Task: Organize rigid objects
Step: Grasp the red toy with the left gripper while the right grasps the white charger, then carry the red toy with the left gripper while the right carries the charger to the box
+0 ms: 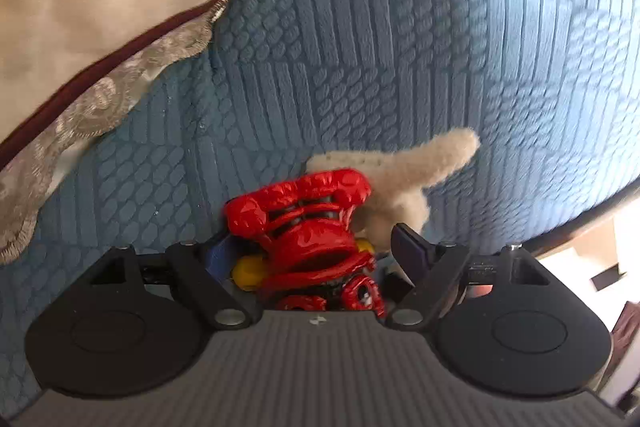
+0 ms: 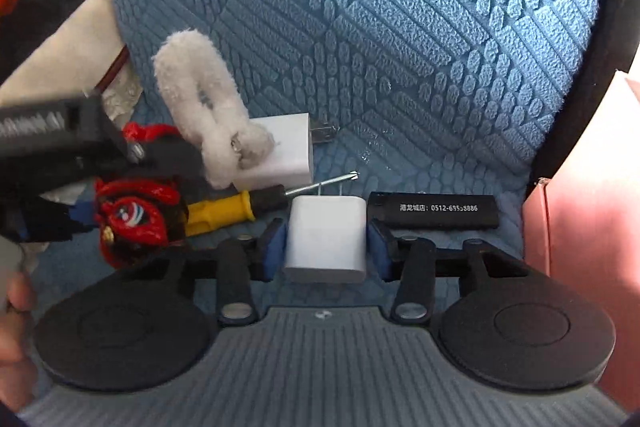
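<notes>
A small white charger cube (image 2: 326, 239) is being gripped by the right gripper (image 2: 326, 247) on the blue quilted cover (image 2: 400, 47).
Two white chargers are being shown in the right view, the larger one (image 2: 286, 151) under a fluffy white loop (image 2: 208, 107), beside one yellow-handled screwdriver (image 2: 236, 209) and one black bar (image 2: 434, 209). The red ornament (image 1: 316, 227) is being straddled by the left gripper (image 1: 316, 247), jaws released; only there is its coiled shape being shown.
</notes>
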A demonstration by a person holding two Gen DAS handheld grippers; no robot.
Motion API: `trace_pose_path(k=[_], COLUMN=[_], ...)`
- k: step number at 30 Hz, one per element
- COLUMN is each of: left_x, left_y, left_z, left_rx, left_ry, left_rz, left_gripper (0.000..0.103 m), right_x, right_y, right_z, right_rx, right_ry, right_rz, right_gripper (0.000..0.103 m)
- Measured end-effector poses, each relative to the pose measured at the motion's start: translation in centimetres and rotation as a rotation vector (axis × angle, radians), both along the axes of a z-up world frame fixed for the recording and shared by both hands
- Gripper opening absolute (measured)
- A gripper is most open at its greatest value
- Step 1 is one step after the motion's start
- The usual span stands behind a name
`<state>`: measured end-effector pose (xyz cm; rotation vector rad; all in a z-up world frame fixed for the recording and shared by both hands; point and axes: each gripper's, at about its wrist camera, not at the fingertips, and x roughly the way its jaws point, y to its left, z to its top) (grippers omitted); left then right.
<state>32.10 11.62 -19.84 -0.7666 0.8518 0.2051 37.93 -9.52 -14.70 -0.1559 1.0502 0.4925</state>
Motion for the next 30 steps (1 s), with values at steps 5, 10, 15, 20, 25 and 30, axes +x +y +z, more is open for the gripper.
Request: trace_pose_path(k=[5, 10, 15, 20, 25, 30], left_x=[0.9, 0.9, 0.7, 0.1, -1.3, -3.2], left_y=[-1.7, -2.8, -3.2, -3.0, -2.9, -3.3], left_z=[0.4, 0.7, 1.0, 0.6, 0.6, 1.7], left_rx=[0.121, 0.211, 0.210, 0.239, 0.194, 0.171], left_ry=[0.013, 0.021, 0.020, 0.015, 0.007, -0.004], left_rz=[-0.059, -0.076, -0.094, -0.087, -0.067, -0.074], left_gripper=[0.083, 0.069, 0.069, 0.068, 0.068, 0.068], right_x=[0.1, -0.1, -0.1, -0.6, -1.8, -3.5], right_y=[0.1, -0.5, -1.1, -2.9, -3.9, -3.8], right_z=[0.0, 0.4, 0.7, 1.7, 3.7, 5.6], right_rx=[-0.001, -0.001, -0.005, 0.021, 0.058, 0.060], right_ry=[0.003, 0.009, 0.021, 0.070, 0.057, 0.003], right_rz=[0.005, 0.008, 0.015, -0.059, -0.045, -0.039], right_gripper=[0.046, 0.046, 0.046, 0.046, 0.046, 0.046])
